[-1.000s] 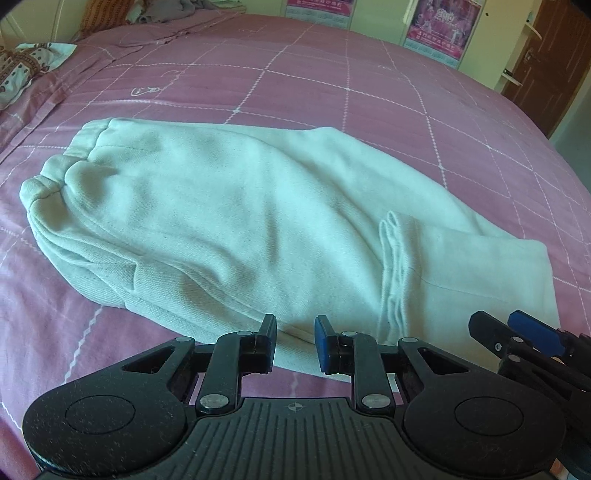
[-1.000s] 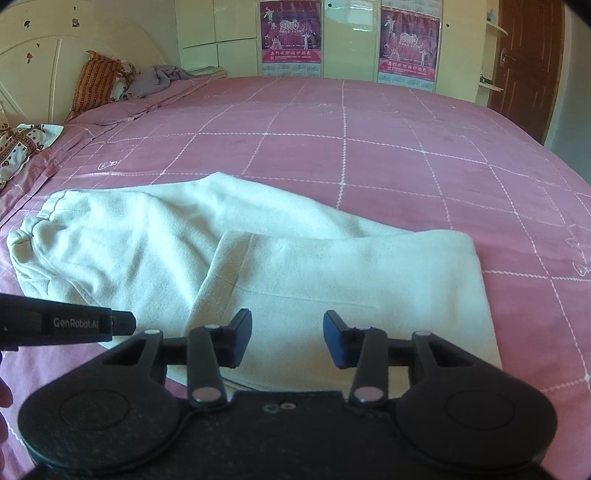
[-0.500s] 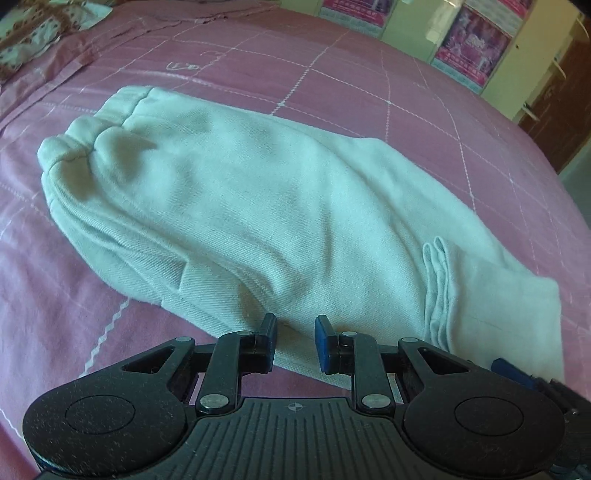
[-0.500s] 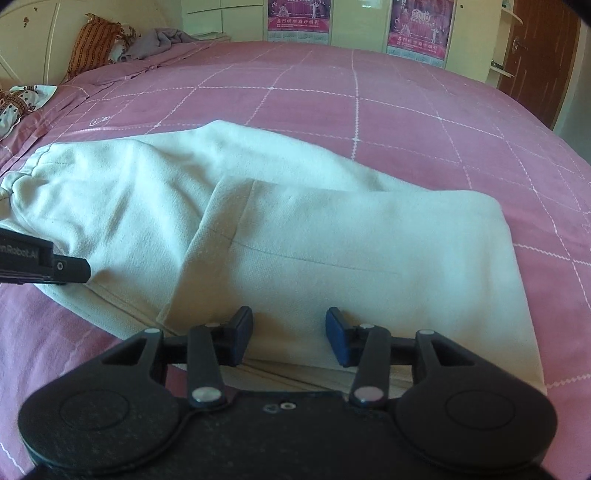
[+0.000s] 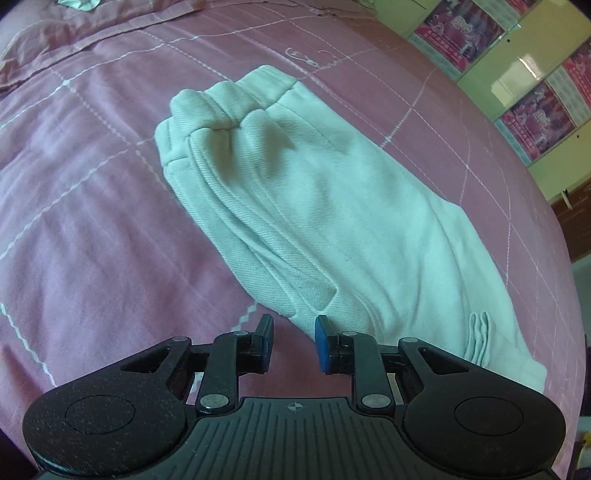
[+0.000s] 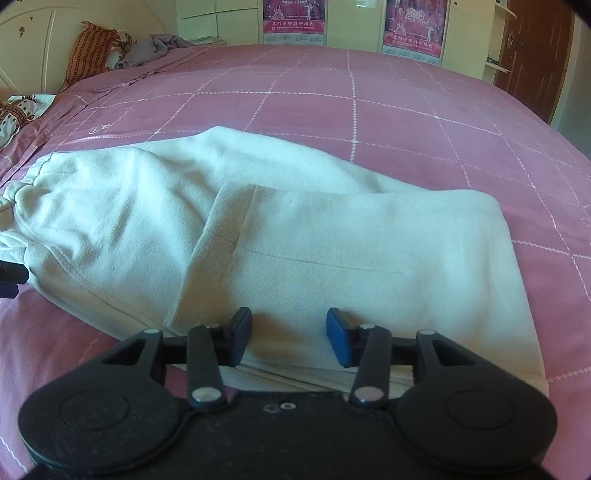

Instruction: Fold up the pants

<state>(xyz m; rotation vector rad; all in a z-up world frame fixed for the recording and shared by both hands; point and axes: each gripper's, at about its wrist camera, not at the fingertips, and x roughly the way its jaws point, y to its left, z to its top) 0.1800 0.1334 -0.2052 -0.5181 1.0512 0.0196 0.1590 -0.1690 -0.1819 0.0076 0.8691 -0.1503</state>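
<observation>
Pale cream pants (image 5: 332, 206) lie on the pink bed, legs folded back over the upper part, with the bunched waistband (image 5: 221, 110) at the far end in the left wrist view. My left gripper (image 5: 293, 341) is open and empty, just at the near side edge of the pants. In the right wrist view the pants (image 6: 332, 251) show the folded-over leg panel on top. My right gripper (image 6: 289, 338) is open and empty, with its fingertips over the near edge of that folded panel. A bit of the left gripper (image 6: 11, 275) shows at the left edge.
A pink checked bedspread (image 6: 369, 110) covers the bed. Pillows and a grey blanket (image 6: 147, 51) lie at the headboard, far left. Posters (image 6: 295, 16) hang on the cupboards behind, and a brown door (image 6: 532, 55) stands at the right.
My left gripper has swung left along the pants' near edge toward the waistband end. My right gripper has moved closer over the folded leg panel. Both stayed open.
</observation>
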